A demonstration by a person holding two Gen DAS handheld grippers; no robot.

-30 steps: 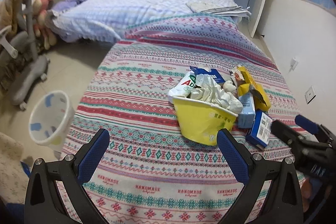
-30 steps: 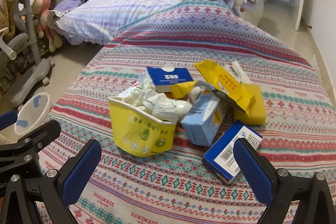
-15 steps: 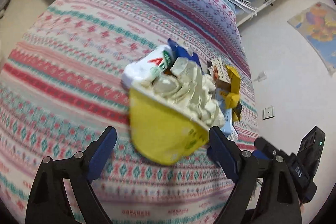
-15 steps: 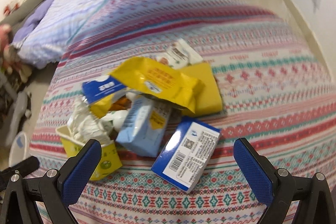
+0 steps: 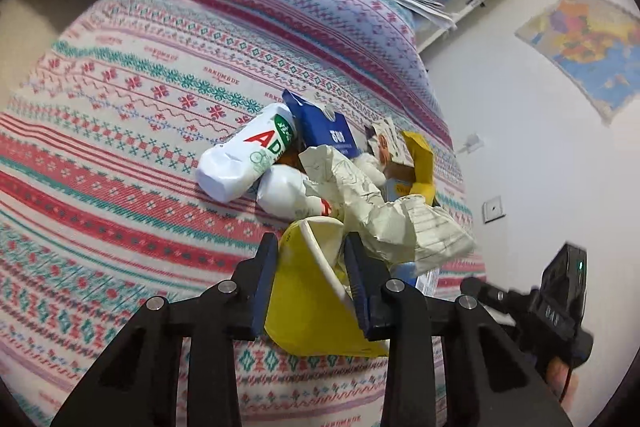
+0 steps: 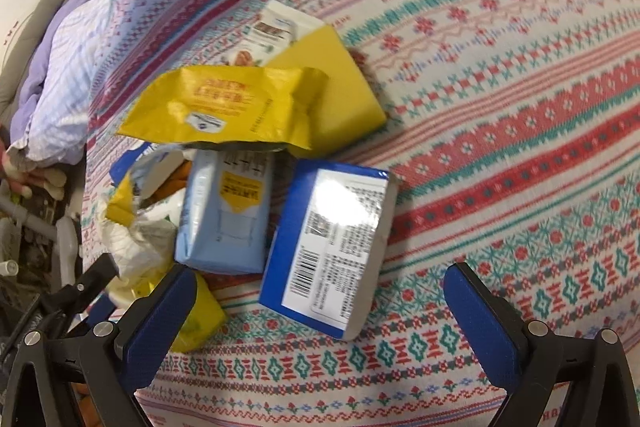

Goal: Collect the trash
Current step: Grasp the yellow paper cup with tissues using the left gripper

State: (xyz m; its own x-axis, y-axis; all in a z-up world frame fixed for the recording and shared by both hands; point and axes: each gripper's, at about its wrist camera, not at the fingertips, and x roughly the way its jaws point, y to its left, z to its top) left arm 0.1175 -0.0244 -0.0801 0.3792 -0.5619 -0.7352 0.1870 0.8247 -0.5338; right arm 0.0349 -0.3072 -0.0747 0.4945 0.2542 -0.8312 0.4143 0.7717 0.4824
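Several pieces of trash overlap on the bed (image 6: 520, 107), so the lower ones are half hidden. Bare bedspread lies open around the pile. The left gripper's (image 5: 312, 267) jaws are closing on the yellow paper cup's (image 5: 308, 303) wall, crumpled paper (image 5: 380, 211) spilling out. The right gripper's (image 6: 320, 315) jaws stand wide apart, the blue box (image 6: 332, 247) just ahead between them, untouched.

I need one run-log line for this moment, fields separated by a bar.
left claw: closing on yellow cup rim | right claw: open over blue box | trash pile: on bedspread
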